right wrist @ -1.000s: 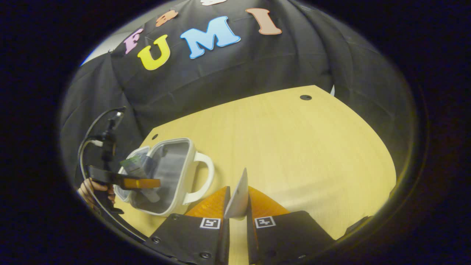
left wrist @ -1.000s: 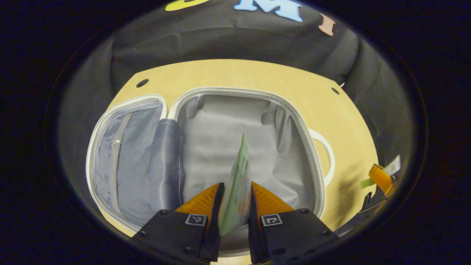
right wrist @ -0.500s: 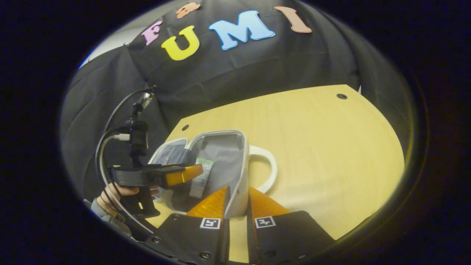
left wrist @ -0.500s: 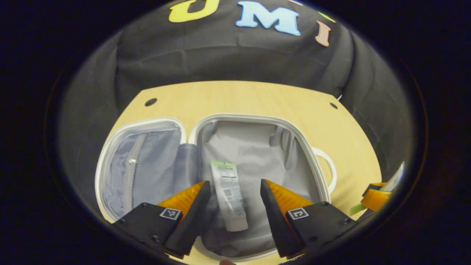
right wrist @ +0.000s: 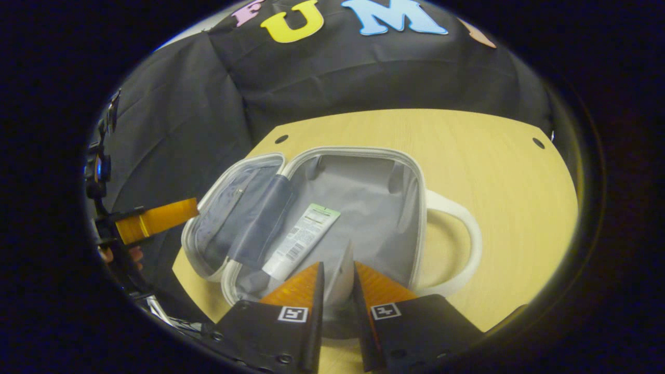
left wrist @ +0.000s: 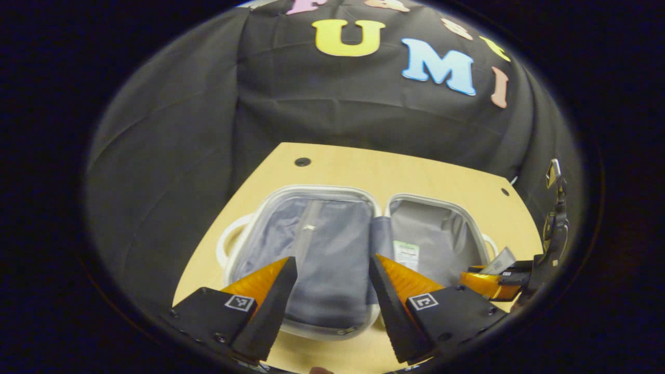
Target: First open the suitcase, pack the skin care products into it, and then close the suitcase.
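The left claw (left wrist: 332, 291) stands wide apart with nothing between its fingers. It hangs over the near edge of the open suitcase (left wrist: 358, 195), which lies flat on the wooden worktop (left wrist: 415, 174). Straight ahead of this claw is the lid half with its grey mesh pocket and zipper (left wrist: 309, 228). Ahead and to its right is the deeper grey-lined half, where a tube of skin care product (left wrist: 406, 252) lies flat, part hidden behind the claw's right-hand finger. Farther right, near the rim of the suitcase, the right claw (left wrist: 491, 275) shows with a pale flat item held in it.

In the right gripper view, the right claw (right wrist: 336, 283) is drawn together on a thin, pale, flat sachet (right wrist: 343, 275), which stands on edge between the two fingers; both fingers press on it. This claw hovers at the near rim of the suitcase (right wrist: 363, 152), over its grey-lined half. Just ahead and to its left the tube (right wrist: 301, 240) lies slantwise on the lining (right wrist: 363, 202), its green-topped end pointing away. The sachet is apart from the tube. To the claw's right is the white handle (right wrist: 462, 249) of the suitcase, lying on the worktop (right wrist: 509, 182). Far to its left the left claw (right wrist: 156, 219) shows beside the lid half, with a person's hand (right wrist: 122, 255) below it.
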Motion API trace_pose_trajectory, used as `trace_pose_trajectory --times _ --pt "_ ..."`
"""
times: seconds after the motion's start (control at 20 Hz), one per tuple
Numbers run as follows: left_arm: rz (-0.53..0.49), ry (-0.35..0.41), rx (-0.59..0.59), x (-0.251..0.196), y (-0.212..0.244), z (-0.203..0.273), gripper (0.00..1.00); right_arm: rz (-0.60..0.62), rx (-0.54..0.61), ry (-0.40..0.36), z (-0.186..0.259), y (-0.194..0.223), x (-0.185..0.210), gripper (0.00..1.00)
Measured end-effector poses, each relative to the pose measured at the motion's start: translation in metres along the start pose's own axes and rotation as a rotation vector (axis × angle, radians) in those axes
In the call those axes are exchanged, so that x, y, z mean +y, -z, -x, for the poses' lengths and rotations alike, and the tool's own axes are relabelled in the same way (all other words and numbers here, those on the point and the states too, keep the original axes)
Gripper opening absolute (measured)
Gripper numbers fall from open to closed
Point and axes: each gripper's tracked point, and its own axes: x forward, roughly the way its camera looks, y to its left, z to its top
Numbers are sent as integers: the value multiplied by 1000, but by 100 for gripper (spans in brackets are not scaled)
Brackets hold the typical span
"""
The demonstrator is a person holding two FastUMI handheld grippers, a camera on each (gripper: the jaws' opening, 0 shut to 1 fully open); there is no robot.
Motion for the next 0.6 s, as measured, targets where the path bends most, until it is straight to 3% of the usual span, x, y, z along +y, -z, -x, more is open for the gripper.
trace_pose_trajectory --times 0.1,0.15,0.25,0.3,0.6 --pt "38 -47 -8 34 1 3 92 22 -40 11 0 -7 1 57" --pt "52 -72 -11 54 0 3 92 29 -66 27 6 -12 1 86" --pt "75 -121 -12 87 -3 3 94 39 -121 57 17 -22 0 100" --pt "87 -134 -18 100 -6 3 94 43 -148 65 23 -27 -1 95" --pt "113 -190 -11 177 -30 -30 92 53 -256 166 61 -41 -20 95"
